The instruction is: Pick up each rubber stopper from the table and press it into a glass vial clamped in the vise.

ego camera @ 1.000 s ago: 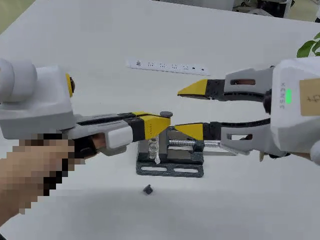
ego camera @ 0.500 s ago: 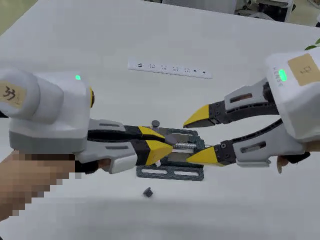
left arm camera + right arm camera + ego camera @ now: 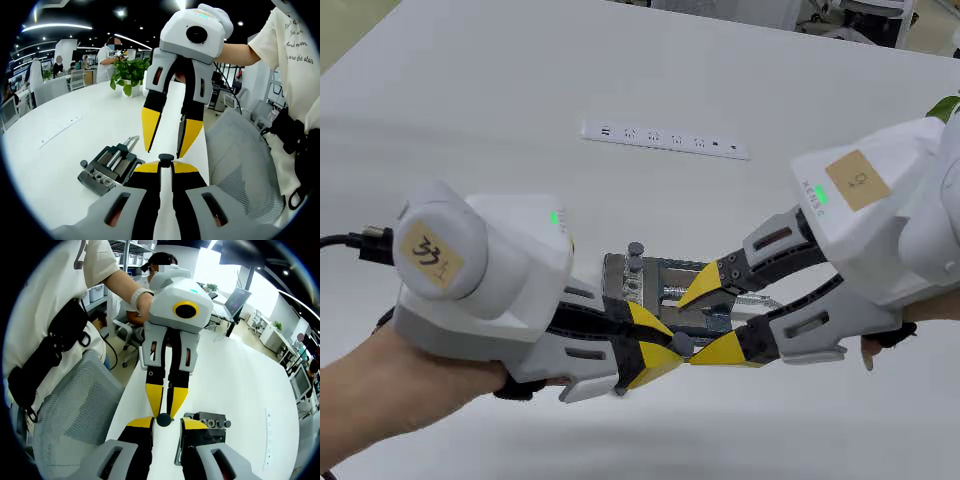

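Observation:
My left gripper [image 3: 672,350] is shut on a small dark rubber stopper [image 3: 680,346], held at its yellow tips in front of the vise [image 3: 665,290]. In the left gripper view the stopper [image 3: 165,159] sits at my own tips [image 3: 165,166]. My right gripper [image 3: 697,328] faces it, open, with its jaws on either side of the stopper [image 3: 164,419]. The grey vise [image 3: 107,167] holds glass vials, and dark stoppers [image 3: 635,249] show on top at its far end. The vise [image 3: 207,421] lies just behind my right gripper [image 3: 167,423].
A white power strip [image 3: 665,140] lies farther back on the white table [image 3: 500,120]. A potted plant [image 3: 129,75] stands at the table's far end. A grey mesh chair [image 3: 75,400] is beside the table's edge, and people stand in the background.
Both grippers have come down and nearer to me, from over the vise to in front of it. The right gripper's open jaws now straddle the stopper in the left gripper. The camera also shifted.

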